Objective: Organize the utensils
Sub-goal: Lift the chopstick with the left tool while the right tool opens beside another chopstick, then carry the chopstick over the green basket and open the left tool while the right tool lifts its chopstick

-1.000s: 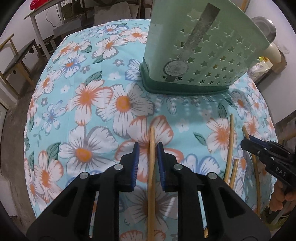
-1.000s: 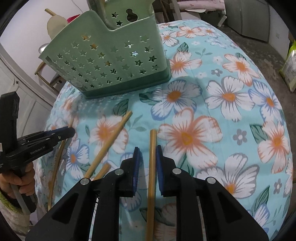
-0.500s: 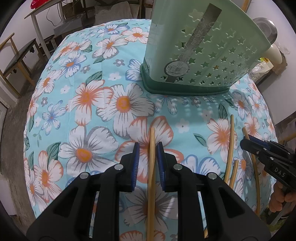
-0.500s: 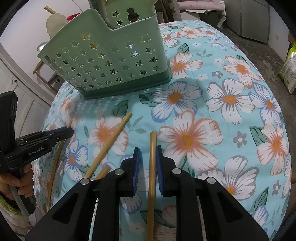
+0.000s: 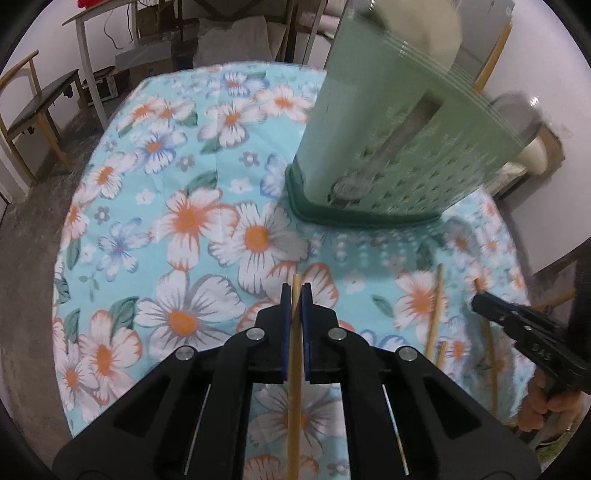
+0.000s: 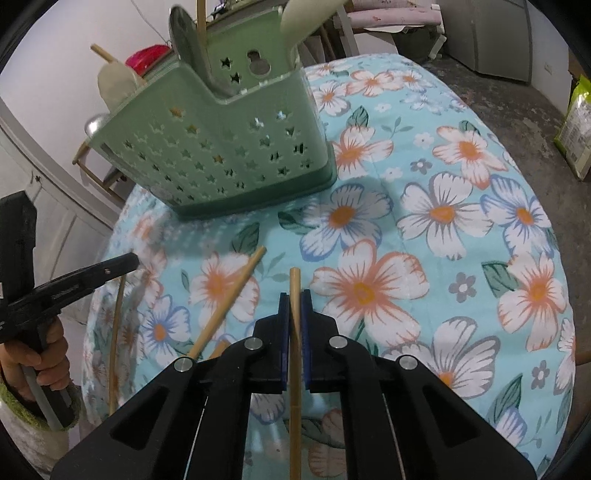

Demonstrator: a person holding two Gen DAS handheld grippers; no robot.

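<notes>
- surroundings: a round tabletop [image 5: 110,206] under a floral cloth carries a green star-punched utensil caddy [image 5: 399,147] at its far side; the caddy already holds a pale spatula [image 6: 306,18], a grey utensil and a thin stick.
- loose items: in the right wrist view a second chopstick [image 6: 229,299] lies diagonally just left of the right tool, tip toward the caddy; a thin curved stick [image 6: 116,332] lies further left, near the tabletop edge.
- obstruction: open cloth lies between each tool and the caddy; nothing stands on it.
- left tool [image 5: 295,295]: jaws drawn in on a bamboo chopstick [image 5: 295,369], pads pressing both sides; only a short tip shows past the pads.
- right tool [image 6: 294,299]: jaws likewise clamped on another chopstick [image 6: 294,369].
- orientation: each held chopstick runs lengthwise along its tool, near to far, tip pointing toward the caddy; the right one looks slightly bowed near the tip.
- left view is motion-blurred.
</notes>
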